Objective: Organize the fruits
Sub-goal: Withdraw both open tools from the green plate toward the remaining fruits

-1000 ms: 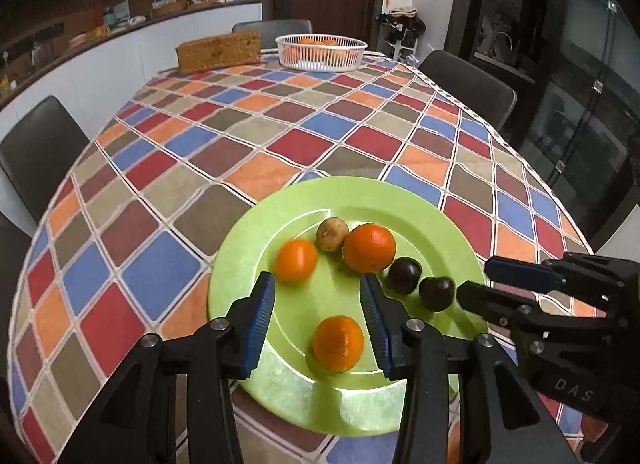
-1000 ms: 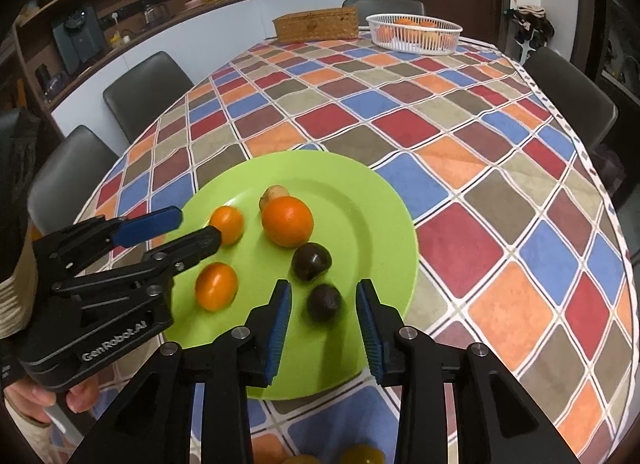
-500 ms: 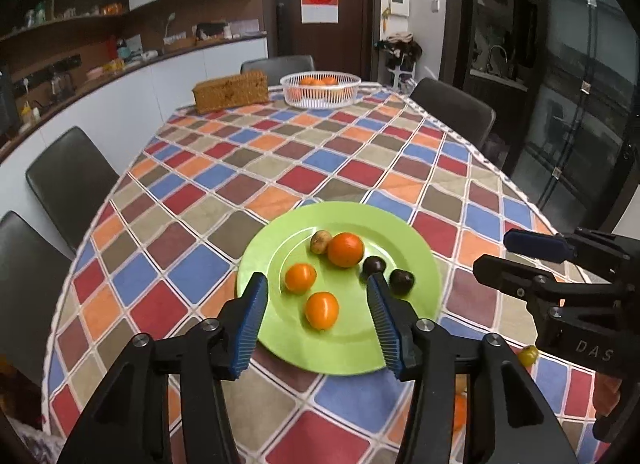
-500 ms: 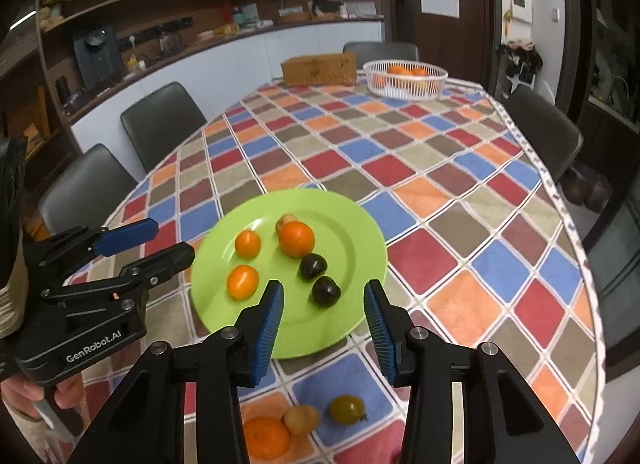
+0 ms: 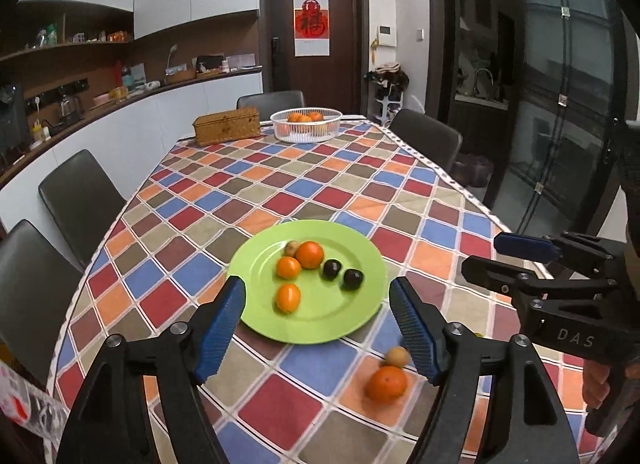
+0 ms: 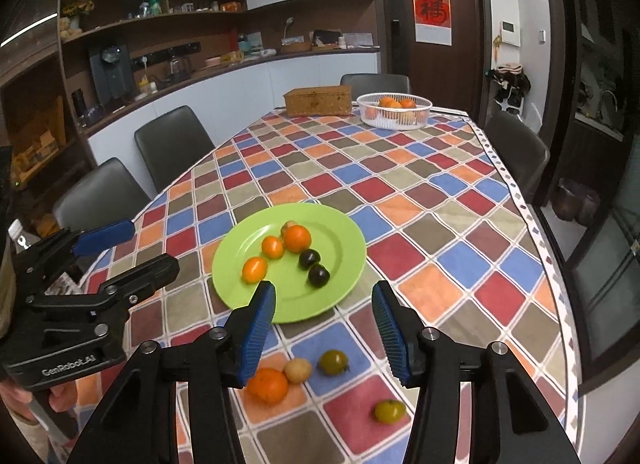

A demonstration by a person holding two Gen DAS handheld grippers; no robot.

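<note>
Main risk: the loose fruit is round and sits on bare cloth at the near worktop [image 6: 460, 200] edge, so a jaw tip clipping one off-centre on the way down would likely roll it, maybe off the edge. The loose orange [image 6: 267, 385] and the small tan fruit [image 6: 298, 369] touch, so closing on one probably shoves the other. Second risk: both tools are close together, so reaching for the same cluster could make them collide. Left gripper [image 5: 316, 324] jaws spread wide, nothing between them; right gripper [image 6: 324, 330] jaws likewise spread and empty. Both hang above the cloth, not touching any fruit. Green plate [image 5: 352, 240] lies ahead of both jaw pairs, holding three oranges, one tan fruit and two dark plums. In the right wrist view the loose orange is just below the left jaw tip, the tan fruit and a green tomato [image 6: 333, 361] sit under the gap, and a second green one [image 6: 389, 411] is nearer still, by the right jaw. In the left wrist view the loose orange [image 5: 386, 383] sits under the right jaw tip.
</note>
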